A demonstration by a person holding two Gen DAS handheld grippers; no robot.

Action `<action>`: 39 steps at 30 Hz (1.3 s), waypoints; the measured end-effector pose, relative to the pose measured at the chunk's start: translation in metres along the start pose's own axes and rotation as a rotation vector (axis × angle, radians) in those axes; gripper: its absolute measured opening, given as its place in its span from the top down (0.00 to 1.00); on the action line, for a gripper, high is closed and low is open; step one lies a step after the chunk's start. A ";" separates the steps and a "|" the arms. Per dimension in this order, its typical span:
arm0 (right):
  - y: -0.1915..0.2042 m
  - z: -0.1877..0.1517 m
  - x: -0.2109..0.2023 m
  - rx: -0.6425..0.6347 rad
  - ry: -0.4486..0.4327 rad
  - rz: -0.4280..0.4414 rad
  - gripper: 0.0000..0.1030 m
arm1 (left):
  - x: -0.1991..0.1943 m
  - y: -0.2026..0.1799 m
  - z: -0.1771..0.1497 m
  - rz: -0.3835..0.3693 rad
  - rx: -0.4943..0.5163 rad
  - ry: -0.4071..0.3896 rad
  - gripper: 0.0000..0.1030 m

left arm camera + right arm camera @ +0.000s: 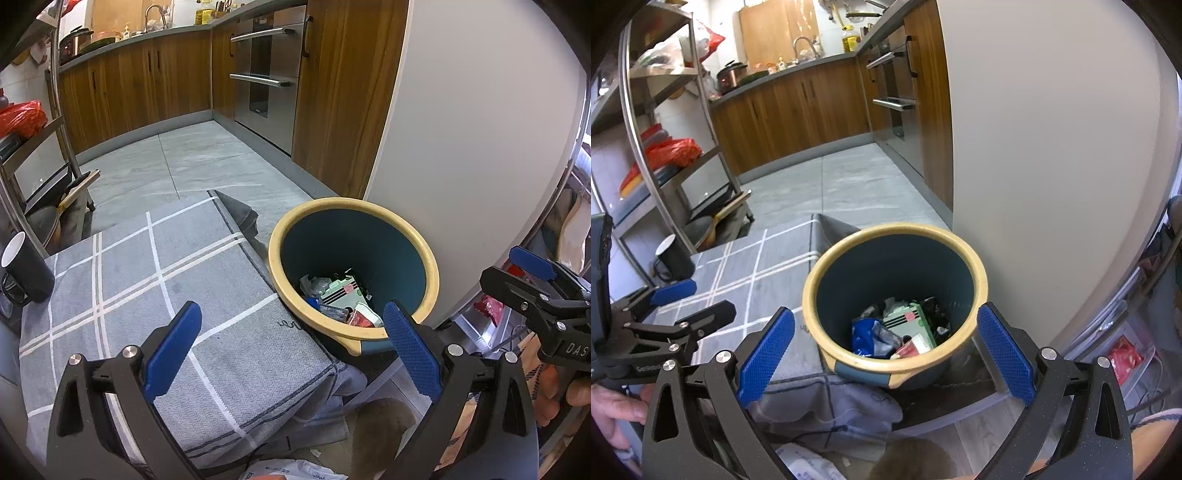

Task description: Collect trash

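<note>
A blue trash bin with a yellow rim [432,273] [812,280] stands on the floor beside a table draped in a grey checked cloth [147,277] [746,273]. Inside the bin lie wrappers and packets [343,299] [897,328]: green-white, blue and red. My left gripper [291,339] hovers open over the cloth's corner, its right finger at the bin's rim, nothing held. My right gripper [886,343] is open just above the bin's near rim, empty. In the right wrist view the left gripper [676,299] shows at the left edge.
A black cup [26,269] [674,258] sits on the cloth's far left. A white fridge side [480,147] rises right of the bin. A metal rack [665,155] holds red bags. Wooden cabinets and an oven [266,77] line the grey tile floor.
</note>
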State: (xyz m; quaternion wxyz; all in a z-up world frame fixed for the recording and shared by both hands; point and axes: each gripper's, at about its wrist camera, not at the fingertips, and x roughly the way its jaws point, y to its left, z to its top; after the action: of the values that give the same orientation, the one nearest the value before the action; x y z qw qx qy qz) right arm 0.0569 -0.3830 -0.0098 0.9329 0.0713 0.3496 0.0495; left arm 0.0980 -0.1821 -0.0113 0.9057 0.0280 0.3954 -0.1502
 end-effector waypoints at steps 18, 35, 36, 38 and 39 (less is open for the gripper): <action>0.001 0.000 0.001 -0.004 0.004 0.000 0.05 | 0.001 0.001 -0.003 -0.007 -0.002 0.006 0.06; 0.000 0.000 0.002 -0.002 0.006 0.000 0.05 | 0.004 0.002 -0.005 -0.006 0.001 0.022 0.06; 0.000 0.000 0.002 -0.003 0.006 0.000 0.05 | 0.004 0.002 -0.005 -0.006 0.002 0.021 0.06; 0.000 0.000 0.002 -0.003 0.006 0.001 0.05 | 0.004 0.001 -0.004 -0.006 0.003 0.021 0.06; 0.000 0.000 0.002 -0.004 0.006 0.000 0.05 | 0.004 0.002 -0.004 -0.006 0.003 0.021 0.06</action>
State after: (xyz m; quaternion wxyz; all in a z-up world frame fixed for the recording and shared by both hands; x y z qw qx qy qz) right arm 0.0585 -0.3822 -0.0116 0.9319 0.0693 0.3525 0.0502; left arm 0.0982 -0.1809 -0.0171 0.9009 0.0299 0.4049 -0.1533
